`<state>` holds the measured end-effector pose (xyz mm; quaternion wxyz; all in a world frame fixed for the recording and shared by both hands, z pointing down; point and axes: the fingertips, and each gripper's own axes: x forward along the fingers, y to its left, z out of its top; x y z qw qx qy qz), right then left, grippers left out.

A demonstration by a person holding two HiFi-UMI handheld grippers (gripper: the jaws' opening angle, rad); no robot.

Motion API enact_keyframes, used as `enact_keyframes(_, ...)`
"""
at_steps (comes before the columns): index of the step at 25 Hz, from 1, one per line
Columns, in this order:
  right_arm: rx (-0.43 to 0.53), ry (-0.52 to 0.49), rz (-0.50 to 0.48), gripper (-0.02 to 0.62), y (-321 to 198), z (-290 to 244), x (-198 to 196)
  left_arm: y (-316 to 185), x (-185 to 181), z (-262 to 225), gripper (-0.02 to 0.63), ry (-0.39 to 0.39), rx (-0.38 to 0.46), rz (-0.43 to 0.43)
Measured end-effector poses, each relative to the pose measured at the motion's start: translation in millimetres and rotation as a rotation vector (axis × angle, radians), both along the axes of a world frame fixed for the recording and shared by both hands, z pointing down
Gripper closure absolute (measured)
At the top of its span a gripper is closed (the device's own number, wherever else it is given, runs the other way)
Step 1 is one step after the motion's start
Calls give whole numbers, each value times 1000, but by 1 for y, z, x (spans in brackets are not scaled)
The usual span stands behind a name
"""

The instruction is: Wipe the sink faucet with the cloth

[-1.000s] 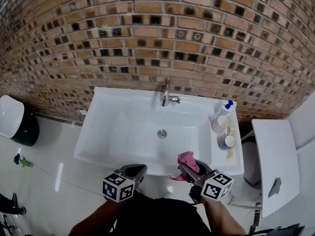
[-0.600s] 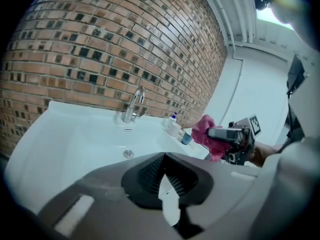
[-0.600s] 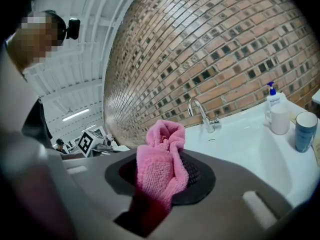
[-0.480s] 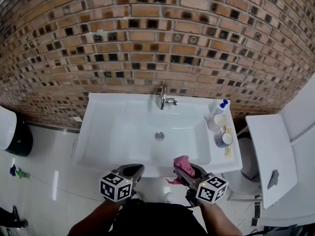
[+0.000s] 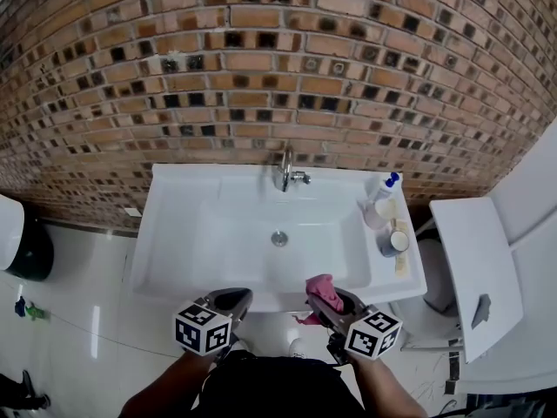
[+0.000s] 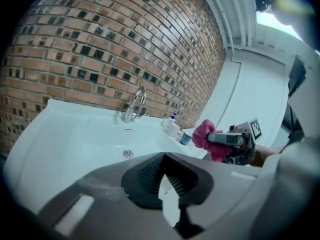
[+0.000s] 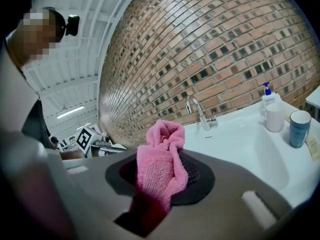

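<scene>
The pink cloth (image 7: 162, 166) is clamped between the jaws of the right tongs (image 5: 325, 297). A bunched fold stands up past the tips, and the rest trails down between the ribbed pads. The right tongs hover at the near rim of the white sink (image 5: 165, 233), to the right of its middle.

The left tongs (image 5: 231, 300) are level with them just off the same rim, to the left. Their jaws are pressed together at the tips and grasp nothing. The two pairs of tongs are near each other but do not touch.

The faucet (image 5: 286, 171), a curved chrome spout with a small side handle, stands at the middle of the sink's back rim against the brick wall (image 5: 261, 68). It is well apart from the cloth, with the whole basin lying between them. The drain (image 5: 278, 238) is in the middle of the basin floor.

Three containers stand close together on the sink's right ledge. Nearest the wall is a pump bottle (image 7: 268, 95) with a blue top. Just in front of it is a white cup (image 7: 275, 117), and nearest the front is a blue cup (image 7: 299, 128). Both cups stand upright with their mouths open, but no view shows what is in them or in the bottle.
</scene>
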<state>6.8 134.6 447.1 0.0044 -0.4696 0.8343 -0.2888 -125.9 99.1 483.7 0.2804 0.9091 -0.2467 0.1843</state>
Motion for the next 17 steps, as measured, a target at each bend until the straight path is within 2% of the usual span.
enact_keyframes(17, 10, 17, -26, 470, 7, -5, 0, 8, 5, 0, 603, 1, 0, 3)
